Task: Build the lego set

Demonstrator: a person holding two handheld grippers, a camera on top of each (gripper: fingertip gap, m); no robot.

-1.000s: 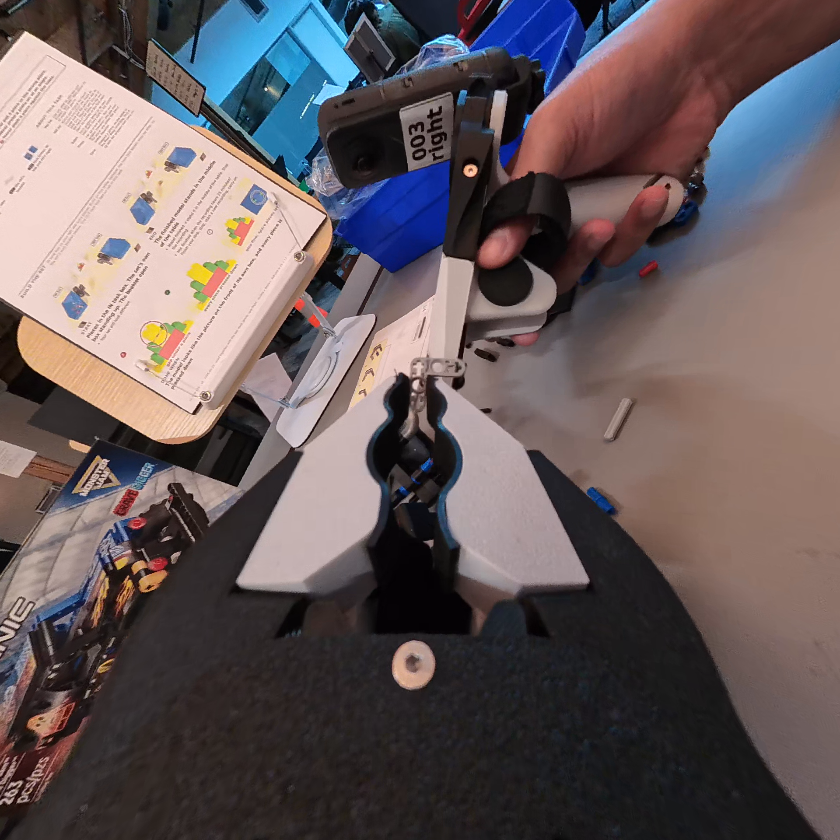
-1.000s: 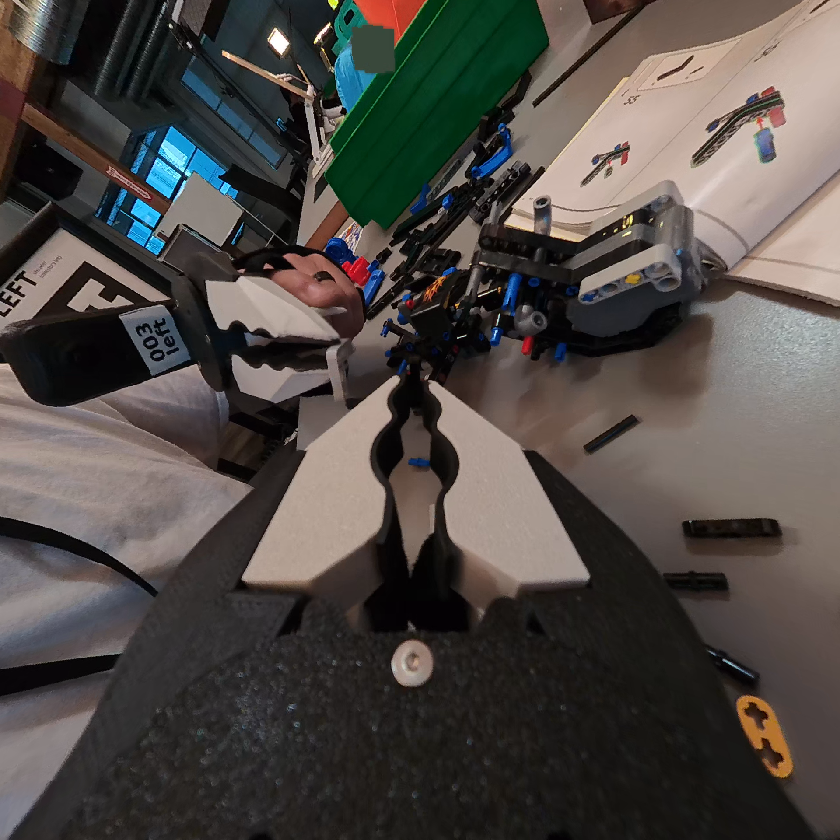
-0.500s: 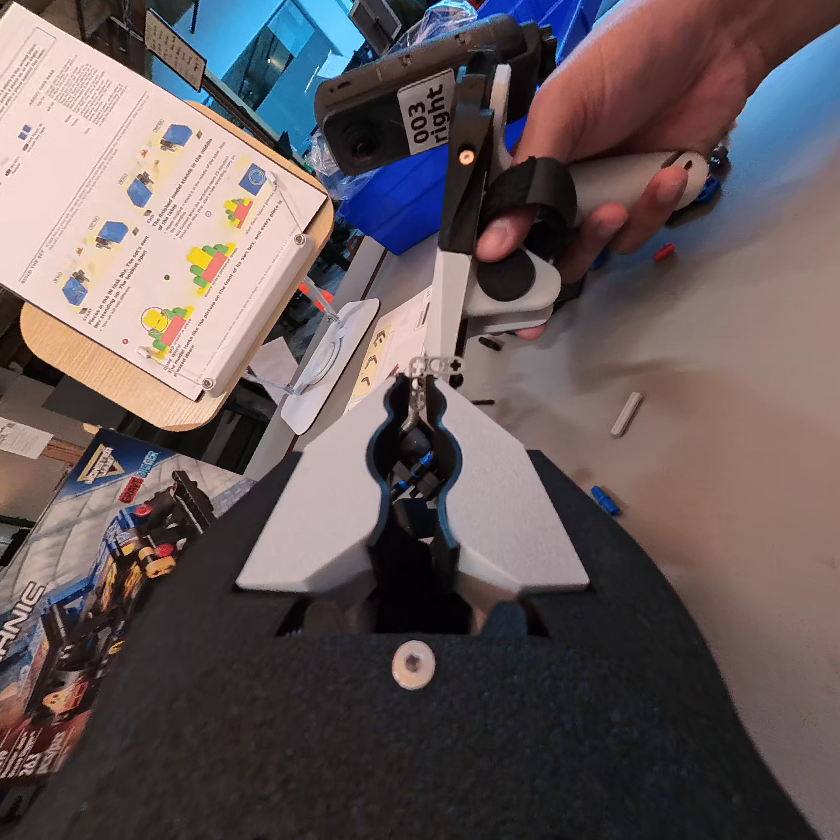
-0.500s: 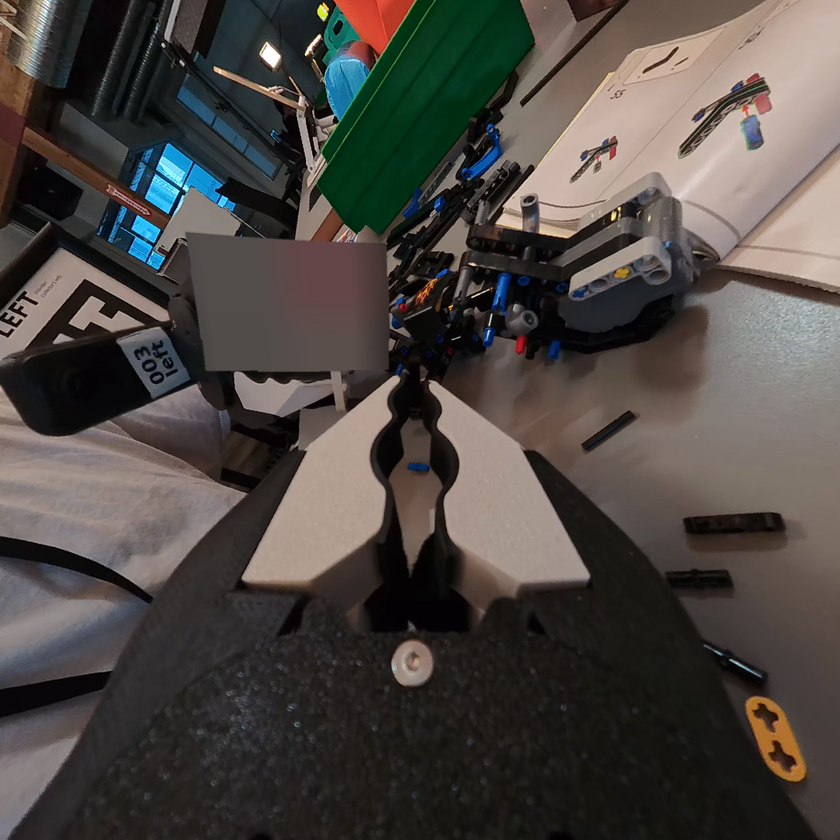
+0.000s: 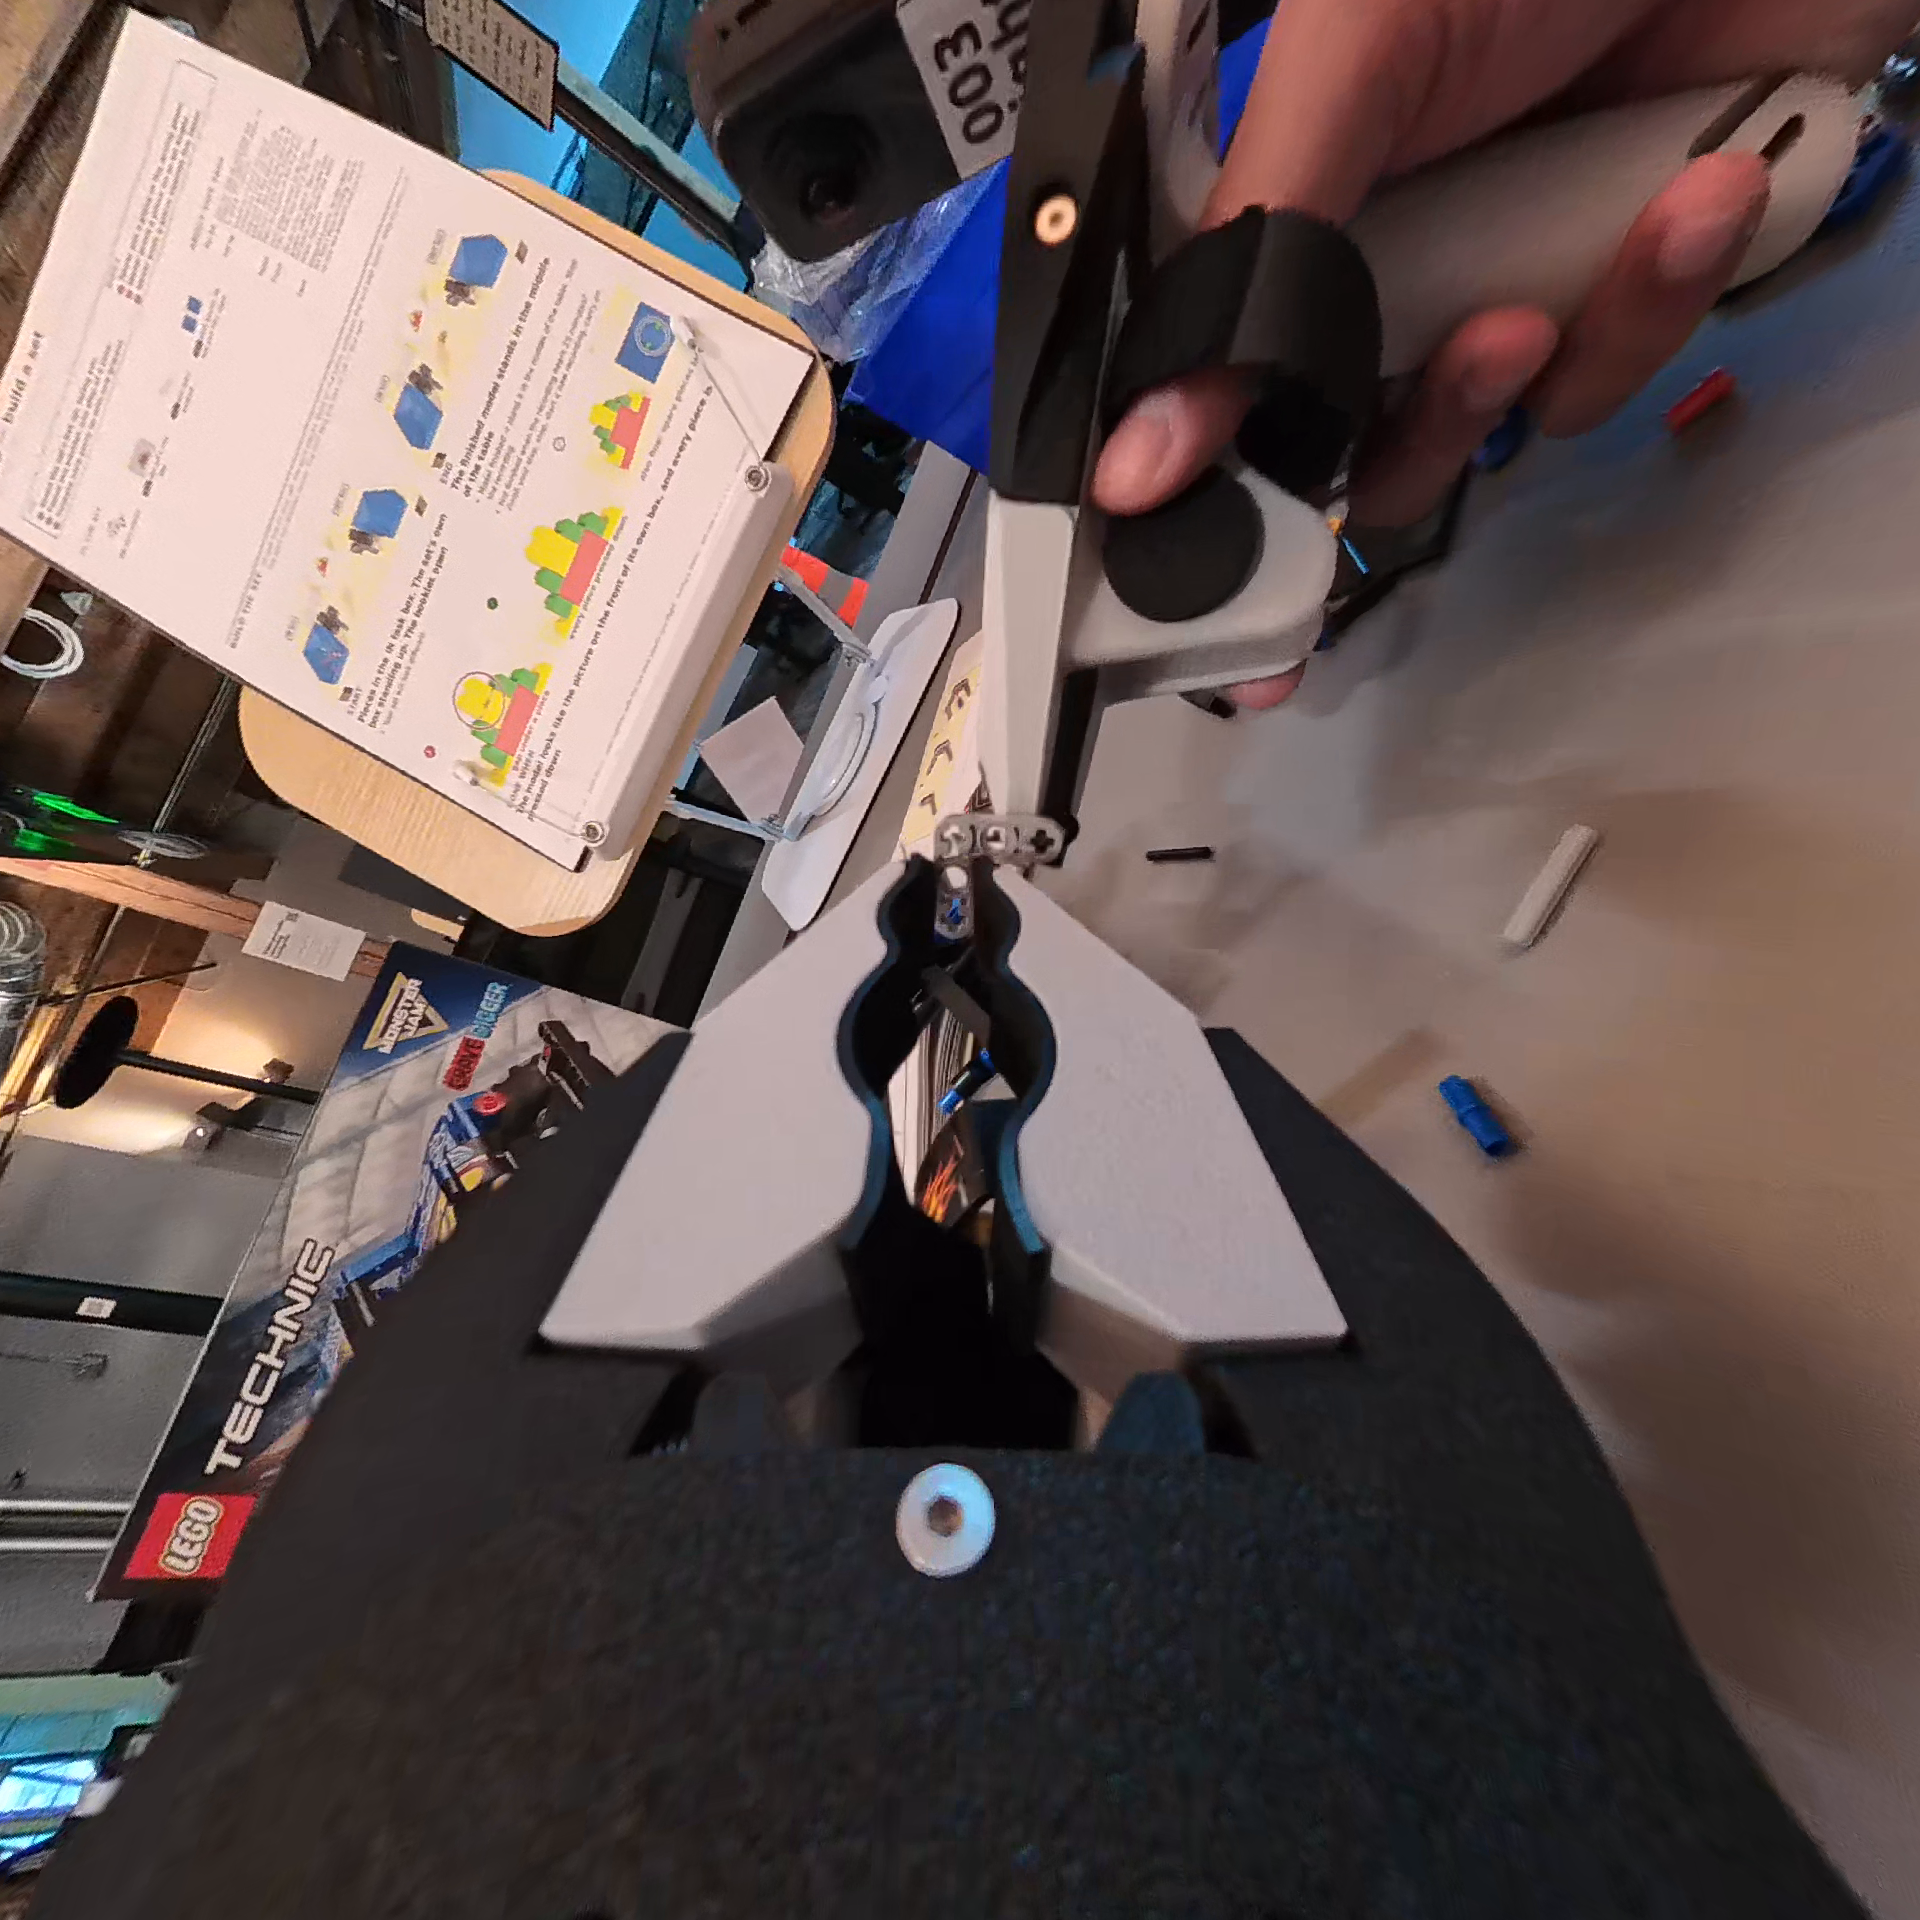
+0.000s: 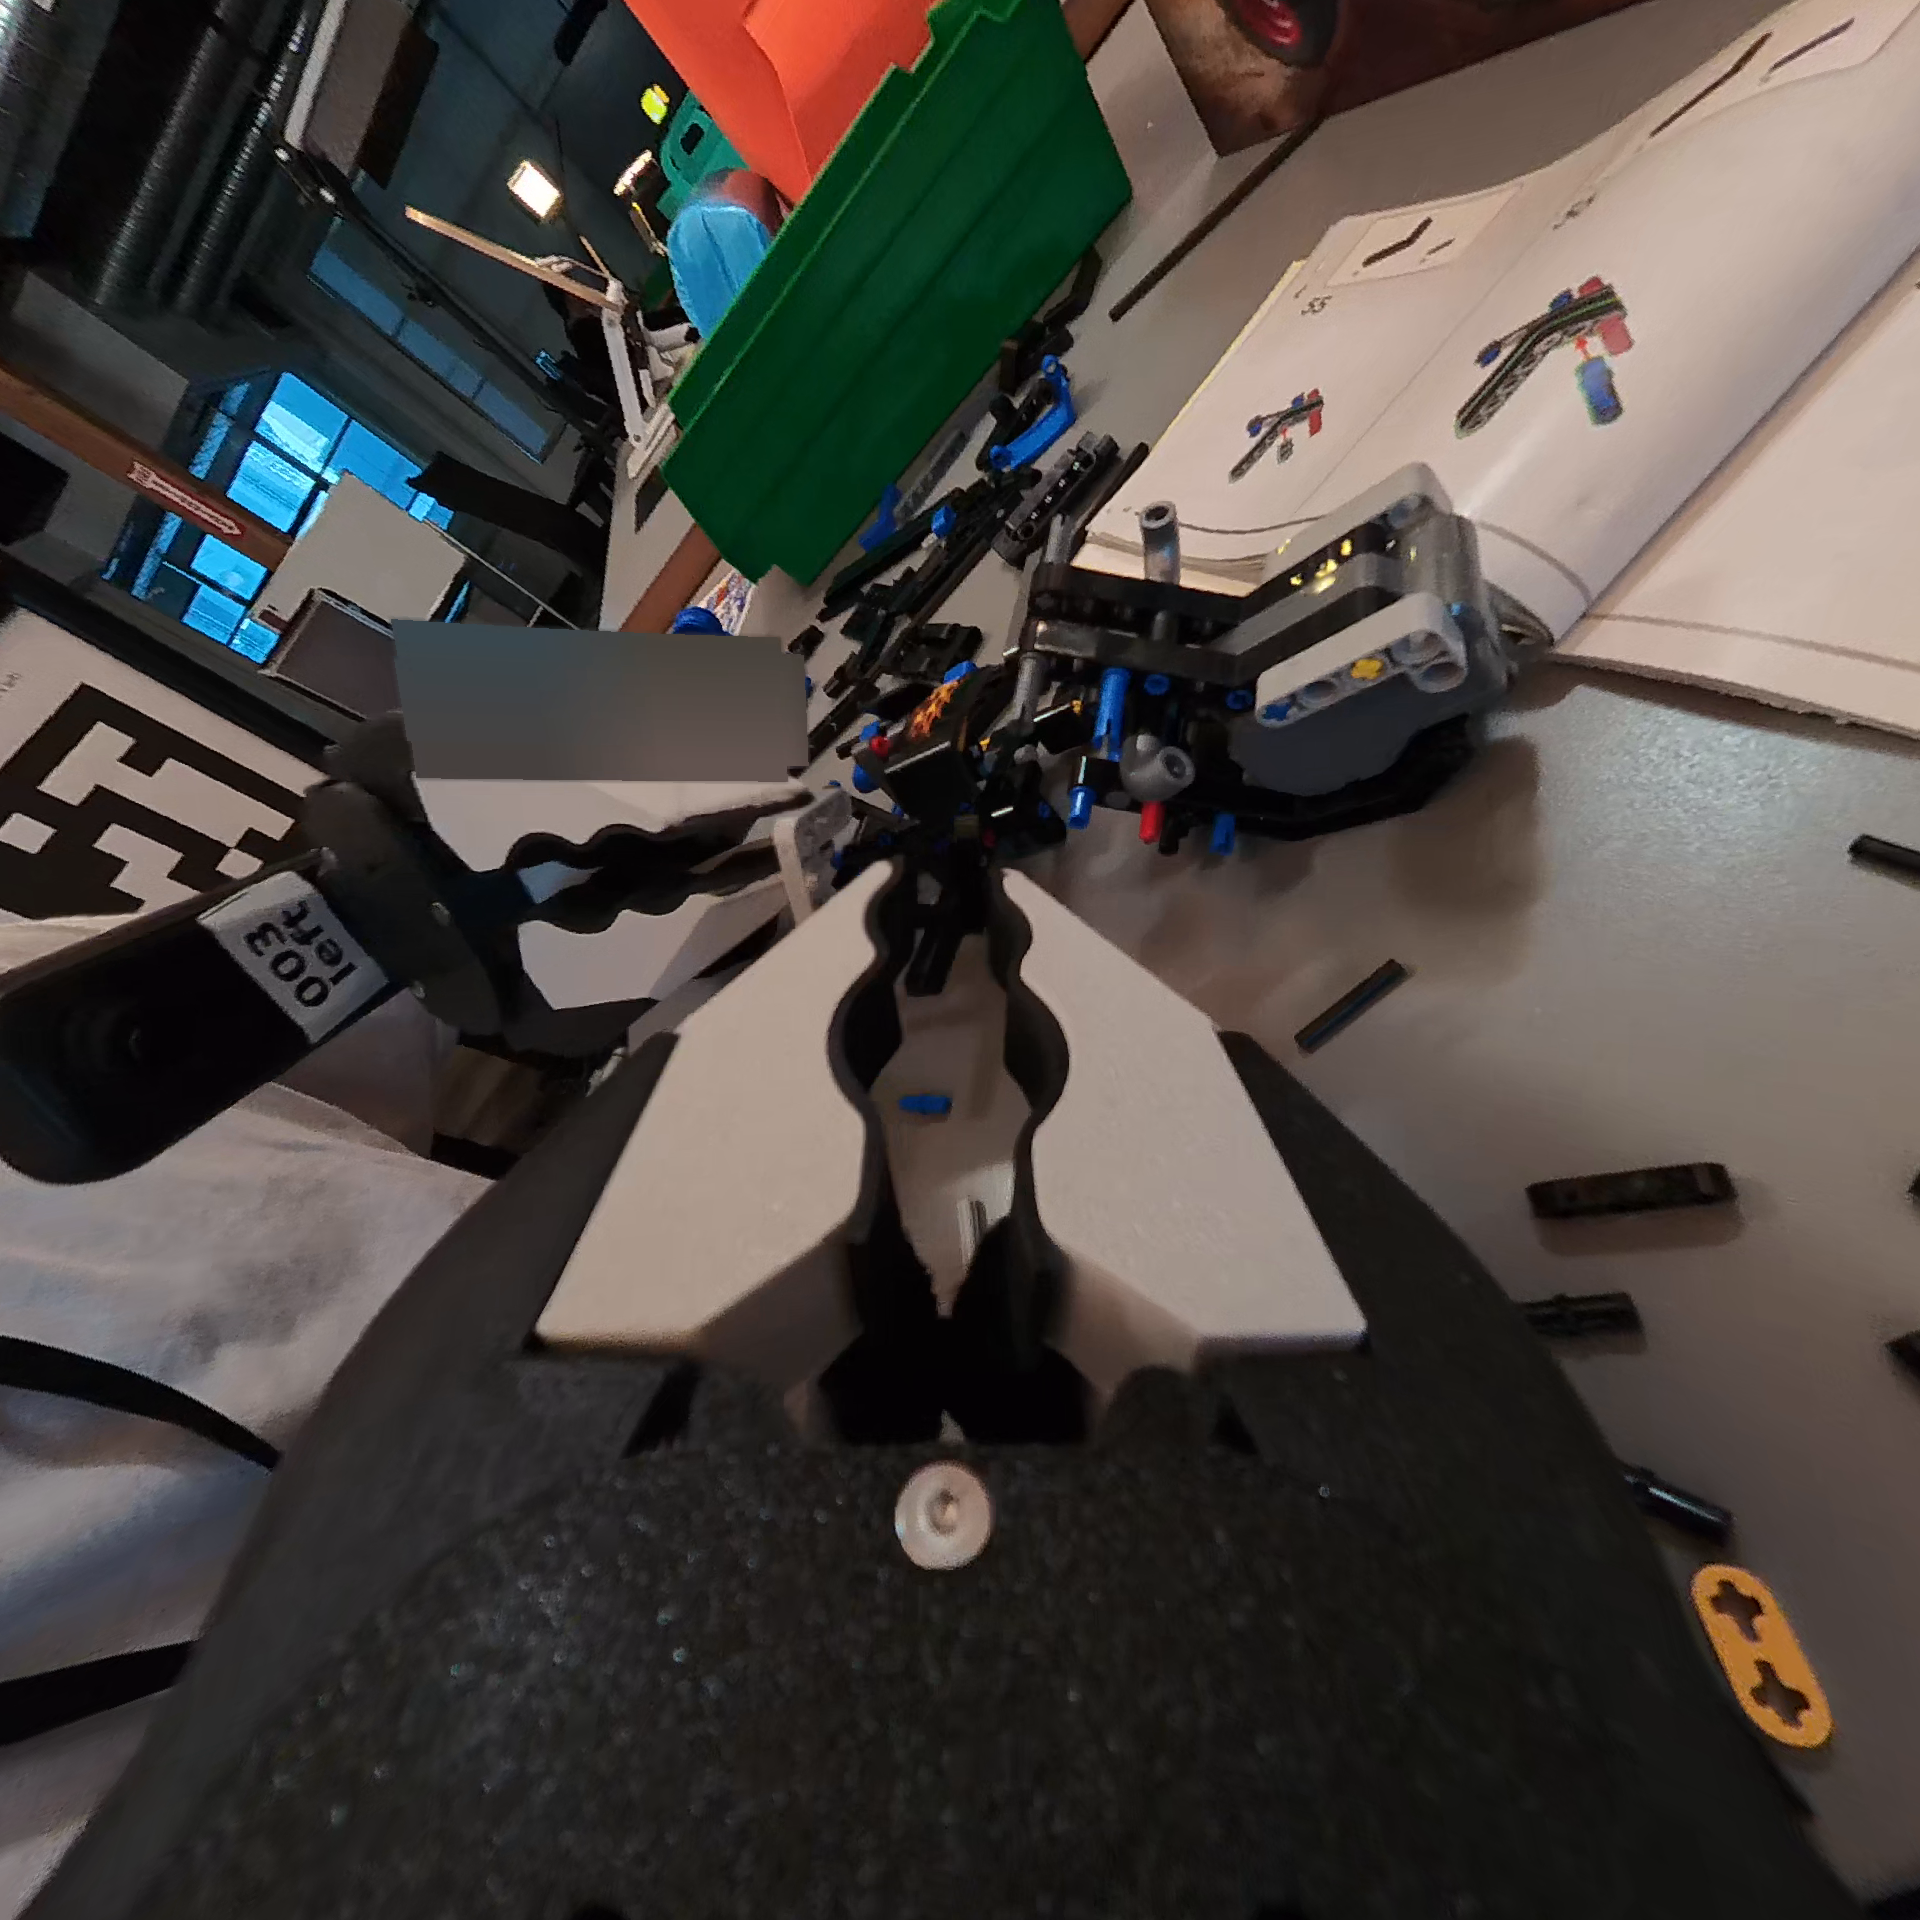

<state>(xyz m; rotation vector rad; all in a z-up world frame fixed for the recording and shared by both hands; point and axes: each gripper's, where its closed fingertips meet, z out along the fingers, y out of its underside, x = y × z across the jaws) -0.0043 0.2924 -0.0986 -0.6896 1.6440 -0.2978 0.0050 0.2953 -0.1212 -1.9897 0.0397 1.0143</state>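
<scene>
Grey plastic first: the left gripper [image 5: 961,904] has its jaws pinched on a small light-grey L-shaped Technic beam [image 5: 992,840], whose short arm pokes out past the fingertips. Just beyond, the right gripper [image 6: 940,904] has its jaws closed on a black stub at the near end of the partly built black, grey and blue Technic model [image 6: 1195,686], which rests on the grey table [image 6: 1558,935] against the open white instruction booklet [image 6: 1558,343]. The beam's tip sits right beside that stub in the right wrist view, touching or nearly so; I cannot tell which.

By my judgement the beam is light, stiff and smooth, so it could twist in a narrow grip; holding it low on the long arm leaves the holes free. The model looks light too, rigid in its frame but with pins that may pop loose, so it is best braced at a solid beam rather than a protruding pin.

Farther off lie loose black beams, a yellow-orange flat link [image 6: 1761,1657] and a green bin [image 6: 894,343].

Compared with a second ago, the two grippers have closed in on each other: the right one fills more of the left wrist view, and the model looms larger in the right wrist view.
</scene>
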